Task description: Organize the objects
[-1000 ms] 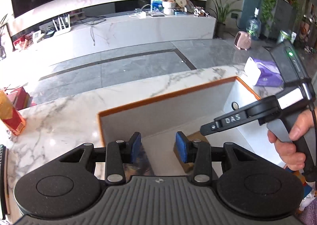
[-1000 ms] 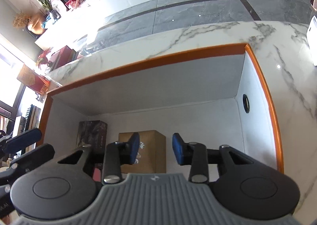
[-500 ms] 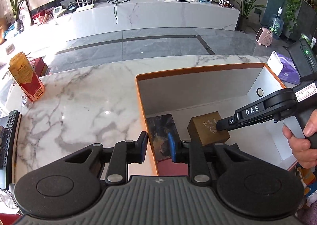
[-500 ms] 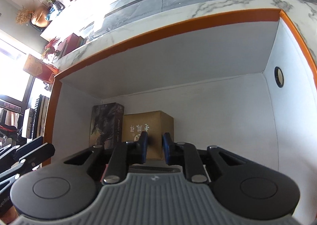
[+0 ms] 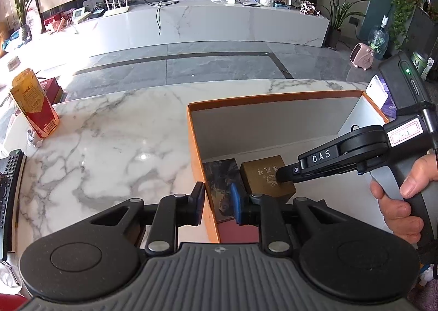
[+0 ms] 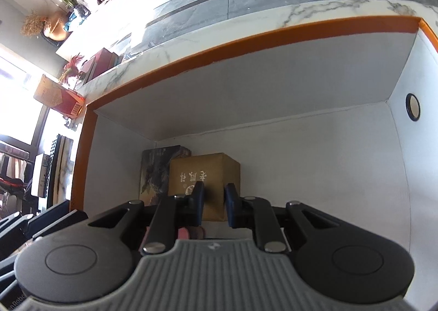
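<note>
Brown cardboard, that was the centre of it: a small cube (image 6: 204, 187) with gold characters sat on the floor of the orange-rimmed box (image 5: 195, 146), at its left end, touching a dark printed box (image 5: 223, 187) that stood between it and the left wall. The right gripper (image 6: 213, 202) had dropped in over the cube, its fingers narrowed with a slim gap left between the blue pads; they hung in front of the cube's near face, and whether they pinched anything there could not be told. From the left camera its tip reached the cube's top face, a hand (image 5: 399, 201) wrapped round the handle behind it.

Over to the left gripper (image 5: 217, 204): it straddled the box's left wall, one finger outside over the marble, the blue pad inside by the dark box, drawn in close about the orange edge. Firm contact on the wall could not be told either.

Around the box, the white marble table (image 5: 109, 152) carried a red and yellow carton (image 5: 34, 104) at the far left, a remote (image 5: 8, 182) at the left edge, and a purple tissue pack (image 5: 383, 97) beyond the box's far right corner.
</note>
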